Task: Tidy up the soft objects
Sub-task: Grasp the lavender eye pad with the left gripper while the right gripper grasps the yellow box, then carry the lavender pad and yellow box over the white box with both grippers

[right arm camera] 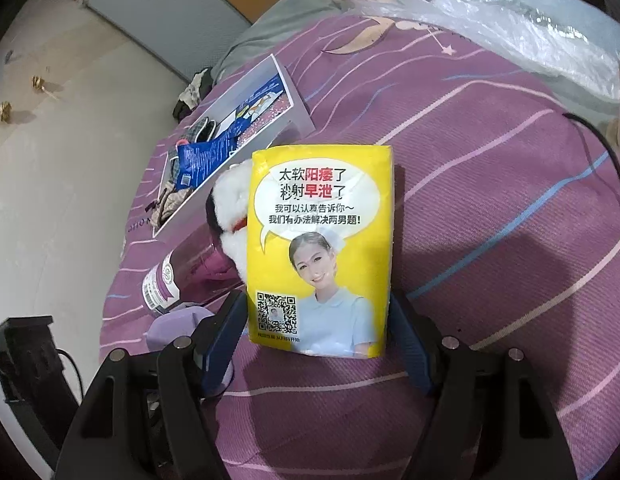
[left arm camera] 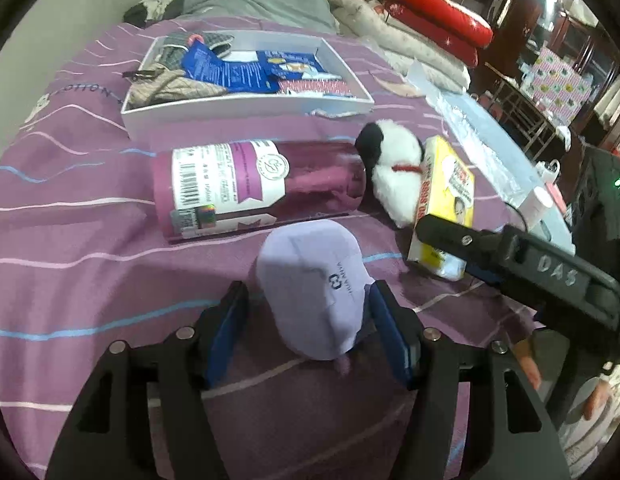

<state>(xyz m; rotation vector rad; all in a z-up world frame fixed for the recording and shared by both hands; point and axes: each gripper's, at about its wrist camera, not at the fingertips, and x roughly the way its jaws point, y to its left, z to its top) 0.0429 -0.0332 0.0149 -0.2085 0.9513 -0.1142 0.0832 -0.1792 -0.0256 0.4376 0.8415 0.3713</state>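
A lilac soft pouch [left arm camera: 314, 280] lies on the purple striped bedspread between the jaws of my left gripper [left arm camera: 308, 292], which is open; a gap shows beside the left pad. My right gripper [right arm camera: 317, 300] is shut on a yellow tissue pack [right arm camera: 322, 240], a pad against each long side. One of its fingers [left arm camera: 462, 240] crosses the pack [left arm camera: 446, 192] in the left wrist view. A black-and-white plush toy [left arm camera: 394, 176] leans against the pack. A clear purple tube [left arm camera: 230, 184] lies on its side beyond the pouch.
A shallow white box [left arm camera: 246, 114] behind the tube holds socks and blue packets. Red cushions [left arm camera: 438, 20] and folded bedding sit far right, with a plastic sheet [left arm camera: 482, 136] near them. The bed's left edge drops to a pale floor [right arm camera: 50, 160].
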